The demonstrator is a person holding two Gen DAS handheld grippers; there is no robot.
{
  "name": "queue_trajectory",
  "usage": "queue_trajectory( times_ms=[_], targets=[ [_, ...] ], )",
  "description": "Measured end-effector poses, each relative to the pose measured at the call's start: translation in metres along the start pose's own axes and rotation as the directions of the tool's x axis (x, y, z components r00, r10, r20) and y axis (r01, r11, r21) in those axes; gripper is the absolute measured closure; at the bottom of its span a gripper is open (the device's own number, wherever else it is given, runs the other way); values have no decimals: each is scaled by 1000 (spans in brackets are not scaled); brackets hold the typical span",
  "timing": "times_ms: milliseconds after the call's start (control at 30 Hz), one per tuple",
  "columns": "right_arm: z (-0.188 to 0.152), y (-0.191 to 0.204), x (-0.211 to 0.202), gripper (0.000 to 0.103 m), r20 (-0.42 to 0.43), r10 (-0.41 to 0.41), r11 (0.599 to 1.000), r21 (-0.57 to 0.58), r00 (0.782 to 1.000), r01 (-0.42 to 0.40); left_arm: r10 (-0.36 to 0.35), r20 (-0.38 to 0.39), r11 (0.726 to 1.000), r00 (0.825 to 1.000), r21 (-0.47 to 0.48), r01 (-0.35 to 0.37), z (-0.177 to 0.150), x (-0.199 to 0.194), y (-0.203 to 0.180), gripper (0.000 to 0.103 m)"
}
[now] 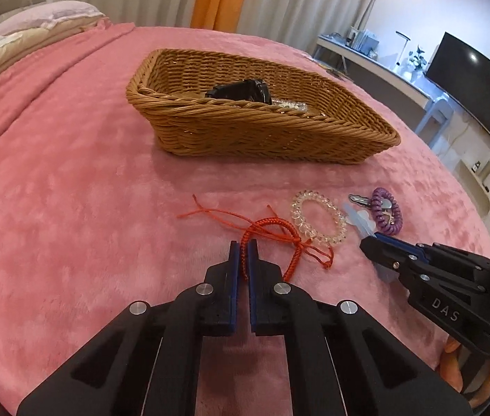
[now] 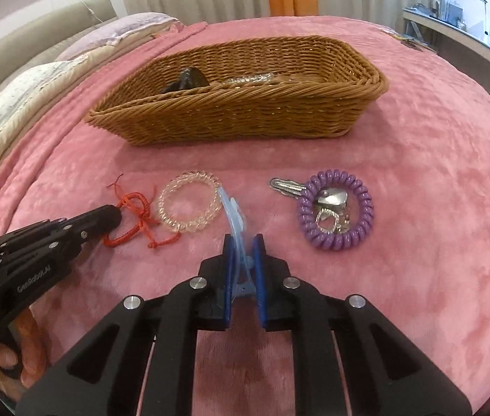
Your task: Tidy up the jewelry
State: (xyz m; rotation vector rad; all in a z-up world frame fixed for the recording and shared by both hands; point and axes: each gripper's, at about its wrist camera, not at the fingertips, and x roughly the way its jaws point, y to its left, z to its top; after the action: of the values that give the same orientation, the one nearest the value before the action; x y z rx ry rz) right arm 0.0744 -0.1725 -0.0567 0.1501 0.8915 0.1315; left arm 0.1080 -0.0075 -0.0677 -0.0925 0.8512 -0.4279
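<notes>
1. We see a wicker basket (image 2: pixel 238 104) on the pink blanket (image 2: pixel 435 242), with a clear bead bracelet (image 2: pixel 189 204) and purple coil bracelet (image 2: pixel 335 211) in front.
2. Our left gripper (image 1: pixel 244 246) pinches the red cord bracelet (image 1: pixel 279 242).
3. Our right gripper (image 2: pixel 243 242), narrowly parted, holds the blue hair clip (image 2: pixel 234 222).

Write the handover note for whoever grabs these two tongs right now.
Left tongs: shut on the red cord bracelet, which lies on the pink blanket.
Right tongs: shut on the pale blue hair clip, also low over the blanket.
Wicker basket: beyond the row of items; it already holds a black item and a sparkly piece.
Still on the blanket: clear bead bracelet, purple coil wristband with a key and small metal bits.
Left to do: carry both gripped pieces to the basket, then the remaining two.
</notes>
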Motion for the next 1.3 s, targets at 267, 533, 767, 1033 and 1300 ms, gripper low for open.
queue_trajectory(
  times_ms=[267,533,767,1033,1300],
  targets=[
    [-6,-4,-10,94,9,-37,999,-9,999,37,5,-80,996,997,-92,-12,-13,-17,5,100],
    [-5,-1,-7,94,4,-33,999,-26,999,33,-18,-140,999,990,28,22,-18,-26,-19,86],
    [-6,-3,-7,93,4,-23,1000,-9,1000,23,-14,-107,999,994,38,19,-21,-23,-11,81],
    [-6,-6,-6,84,-1,4,1000,-6,1000,-4,46,-59,996,997,74,-41,-20,-26,-12,50],
    [-6,-3,-5,75,9,-14,1000,-21,1000,14,122,-60,983,991,145,-112,-25,-18,-21,52]
  ],
)
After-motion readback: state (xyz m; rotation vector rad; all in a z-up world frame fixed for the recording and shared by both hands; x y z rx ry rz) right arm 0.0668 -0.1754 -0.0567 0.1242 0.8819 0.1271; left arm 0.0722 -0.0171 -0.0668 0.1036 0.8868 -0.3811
